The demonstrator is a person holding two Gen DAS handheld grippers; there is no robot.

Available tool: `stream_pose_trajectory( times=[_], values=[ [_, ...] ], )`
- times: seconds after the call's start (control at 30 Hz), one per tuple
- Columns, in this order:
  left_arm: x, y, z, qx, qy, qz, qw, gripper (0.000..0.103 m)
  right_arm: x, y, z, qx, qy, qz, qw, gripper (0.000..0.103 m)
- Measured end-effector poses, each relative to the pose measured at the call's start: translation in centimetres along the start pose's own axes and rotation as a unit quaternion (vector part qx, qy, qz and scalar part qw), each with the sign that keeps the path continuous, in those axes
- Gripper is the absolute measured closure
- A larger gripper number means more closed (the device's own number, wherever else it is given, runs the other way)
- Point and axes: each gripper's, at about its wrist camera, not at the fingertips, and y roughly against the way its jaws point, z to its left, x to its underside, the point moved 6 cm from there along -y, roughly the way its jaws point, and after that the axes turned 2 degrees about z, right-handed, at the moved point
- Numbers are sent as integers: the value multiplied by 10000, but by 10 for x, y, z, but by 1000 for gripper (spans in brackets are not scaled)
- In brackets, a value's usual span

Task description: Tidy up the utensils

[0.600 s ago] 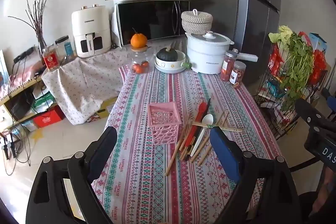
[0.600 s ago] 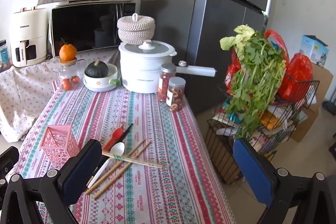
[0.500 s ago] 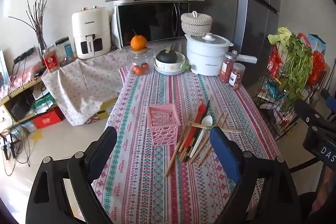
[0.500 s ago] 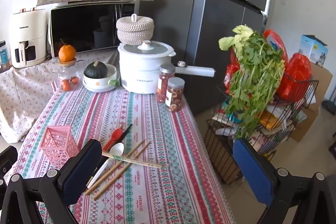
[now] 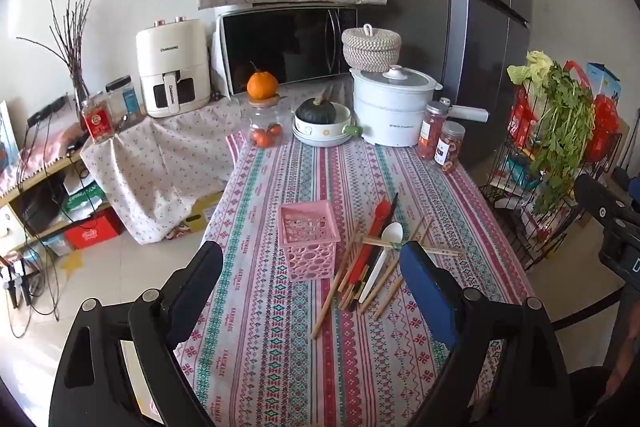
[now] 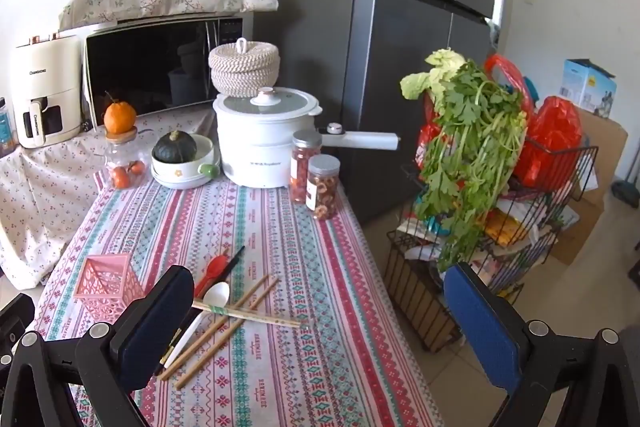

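Observation:
A pink perforated utensil basket (image 5: 307, 239) (image 6: 107, 286) stands upright on the striped tablecloth (image 5: 280, 327). To its right lies a loose pile of wooden chopsticks (image 5: 340, 275) (image 6: 236, 311), a white spoon (image 5: 382, 255) (image 6: 208, 301), a red spoon (image 5: 374, 227) (image 6: 212, 267) and a dark utensil. My left gripper (image 5: 316, 275) is open and empty, held above the table's near part. My right gripper (image 6: 320, 307) is open and empty, above the table's right edge; its left finger covers part of the pile.
At the table's far end stand a white cooker (image 5: 390, 109), two snack jars (image 5: 442, 143), a bowl with a squash (image 5: 322, 123) and a jar topped with an orange (image 5: 262, 107). A wire rack with greens (image 6: 472, 195) stands right of the table.
Both grippers have drifted slightly; the scene shifts a little in each view. Nothing on the table has moved.

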Motion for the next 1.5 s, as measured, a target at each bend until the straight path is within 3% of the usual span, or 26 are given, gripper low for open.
stream_pose_trajectory(
  times=[1.5],
  values=[
    [6,-2,-1,37,-19,-7,10000,11,4,-7,4,-1,110,98,9999,0]
  ],
)
